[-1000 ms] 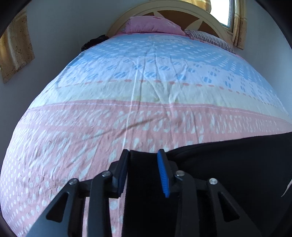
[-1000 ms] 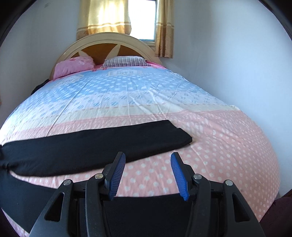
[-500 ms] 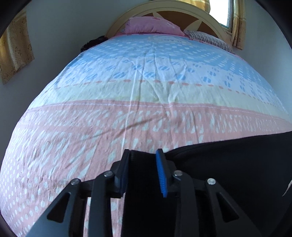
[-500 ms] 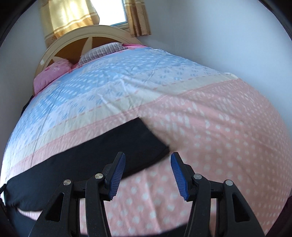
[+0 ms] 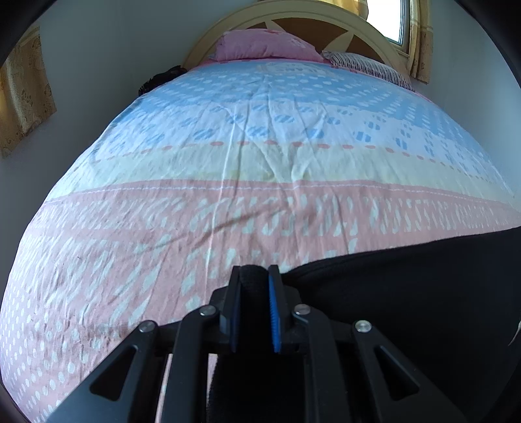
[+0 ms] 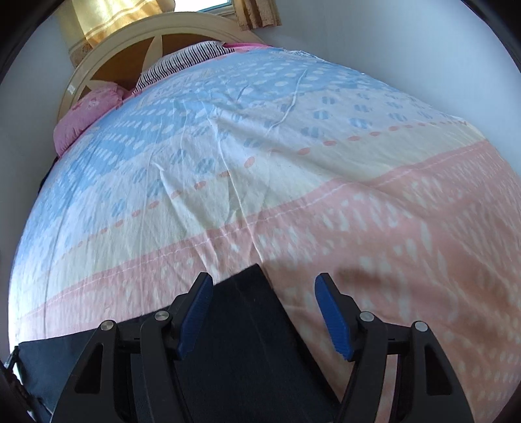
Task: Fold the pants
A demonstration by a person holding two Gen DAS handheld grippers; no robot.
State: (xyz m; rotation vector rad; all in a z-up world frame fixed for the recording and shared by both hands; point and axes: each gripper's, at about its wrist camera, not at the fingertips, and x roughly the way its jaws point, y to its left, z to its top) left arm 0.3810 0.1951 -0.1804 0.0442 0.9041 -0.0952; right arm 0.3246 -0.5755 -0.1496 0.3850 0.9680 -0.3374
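1. Low over the bed, the left gripper (image 5: 254, 294) is pinching a bunched edge of the black pants (image 5: 423, 279), which are lying across the pink dotted band of the bedspread (image 5: 162, 227).
2. The right gripper (image 6: 263, 312) is hanging spread wide, holding nothing, above a pant-leg end (image 6: 247, 312).
3. A pink pillow (image 5: 260, 45) and a striped pillow (image 6: 182, 61) are resting against the curved headboard (image 6: 130, 35); yellow curtains (image 6: 110, 13) are flanking a window.
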